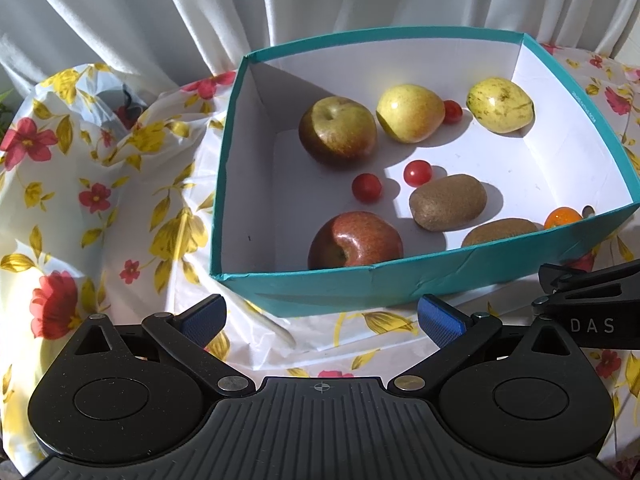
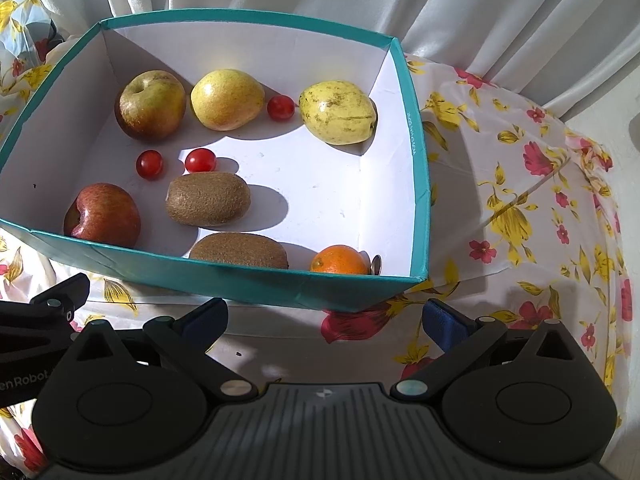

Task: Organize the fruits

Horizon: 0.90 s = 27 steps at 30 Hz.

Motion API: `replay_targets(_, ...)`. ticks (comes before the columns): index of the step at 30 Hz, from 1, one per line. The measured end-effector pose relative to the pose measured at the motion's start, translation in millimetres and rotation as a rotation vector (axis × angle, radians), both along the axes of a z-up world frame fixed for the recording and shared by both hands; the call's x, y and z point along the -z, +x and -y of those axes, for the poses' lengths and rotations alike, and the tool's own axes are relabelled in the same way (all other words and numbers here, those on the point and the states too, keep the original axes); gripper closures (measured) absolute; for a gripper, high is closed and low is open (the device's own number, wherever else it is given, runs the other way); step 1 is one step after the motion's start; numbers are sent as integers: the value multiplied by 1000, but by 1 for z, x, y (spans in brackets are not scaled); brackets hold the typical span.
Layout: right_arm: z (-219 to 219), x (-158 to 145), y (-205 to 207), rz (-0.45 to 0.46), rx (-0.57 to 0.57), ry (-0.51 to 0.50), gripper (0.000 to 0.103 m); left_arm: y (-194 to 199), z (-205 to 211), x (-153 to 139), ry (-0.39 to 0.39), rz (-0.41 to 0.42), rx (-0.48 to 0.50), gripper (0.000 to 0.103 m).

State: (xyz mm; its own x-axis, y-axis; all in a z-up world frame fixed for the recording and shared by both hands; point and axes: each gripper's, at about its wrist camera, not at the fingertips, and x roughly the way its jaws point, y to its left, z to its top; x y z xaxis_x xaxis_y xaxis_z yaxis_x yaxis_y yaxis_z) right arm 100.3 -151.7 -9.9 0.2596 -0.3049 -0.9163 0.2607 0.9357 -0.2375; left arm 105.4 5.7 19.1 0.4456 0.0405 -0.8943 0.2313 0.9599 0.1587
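Note:
A teal box with white inside (image 1: 400, 284) (image 2: 224, 276) holds the fruit: a red apple (image 1: 354, 240) (image 2: 104, 216), a green-red apple (image 1: 338, 130) (image 2: 150, 104), two yellow pears (image 1: 410, 113) (image 2: 338, 112), two kiwis (image 1: 448, 201) (image 2: 208, 199), three cherry tomatoes (image 1: 367, 187) (image 2: 200, 160) and a small orange (image 1: 562, 217) (image 2: 339, 259). My left gripper (image 1: 320, 322) is open and empty, just in front of the box's near wall. My right gripper (image 2: 325, 322) is open and empty, also in front of the near wall.
The box stands on a floral plastic tablecloth (image 1: 100, 216) (image 2: 520, 208). A white curtain (image 1: 160, 12) (image 2: 480, 8) hangs behind. The right gripper's body (image 1: 596, 308) shows at the right of the left wrist view; the left gripper's body (image 2: 36, 316) shows at the left of the right wrist view.

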Motion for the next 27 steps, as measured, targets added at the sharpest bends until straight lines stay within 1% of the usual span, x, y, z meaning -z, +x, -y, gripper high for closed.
replay_targets(18,0,0,1,-1,-1,-10,0,4,-2,2,-19,-21,-4,0)
replay_targets(27,1,0,2,-4,-8,-20,0,7,-2,1,-26,-15,-13,0)
